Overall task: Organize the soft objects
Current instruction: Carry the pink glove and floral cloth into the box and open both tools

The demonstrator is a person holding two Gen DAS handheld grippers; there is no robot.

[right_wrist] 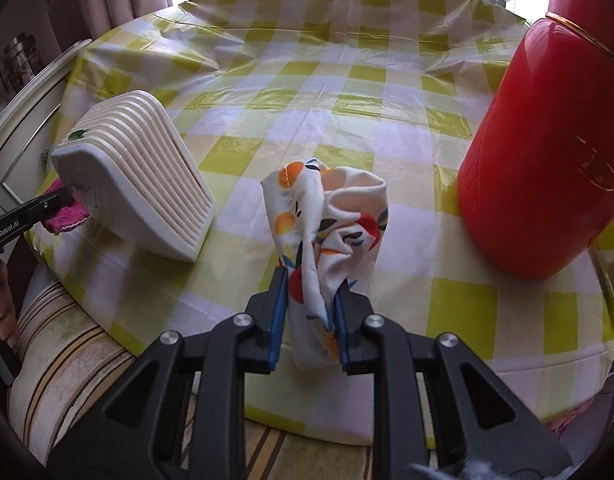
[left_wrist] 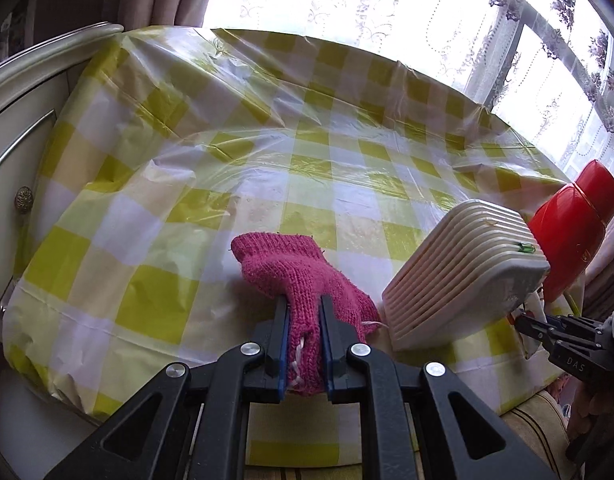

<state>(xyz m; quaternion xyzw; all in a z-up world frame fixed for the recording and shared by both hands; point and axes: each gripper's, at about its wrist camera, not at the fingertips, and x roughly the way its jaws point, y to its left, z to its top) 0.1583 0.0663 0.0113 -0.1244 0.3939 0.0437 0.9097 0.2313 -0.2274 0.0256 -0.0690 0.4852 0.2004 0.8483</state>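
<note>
A: Step in hand: both soft items gripped, neither one placed. Left gripper (left_wrist: 303,312) has its jaws closed on a pink knitted piece (left_wrist: 295,276), held just over the near edge of the checked tablecloth (left_wrist: 187,208)

B: Right side?

A: Right gripper (right_wrist: 309,292) is clamped on a bunched fruit-print cloth (right_wrist: 327,216), standing up between the blue pads (right_wrist: 278,312), also above the near edge

B: Where do they go?

A: Judgement only: the white slotted rack (right_wrist: 147,184) sits between the two grippers, the likely target. The red jar (right_wrist: 547,152) stands to the right, closed as far as I can tell

B: Next move calls for?

A: One cloth at a time, lined up with a slot, fed in edge-first. The bunched print may need flattening before it fits
</note>
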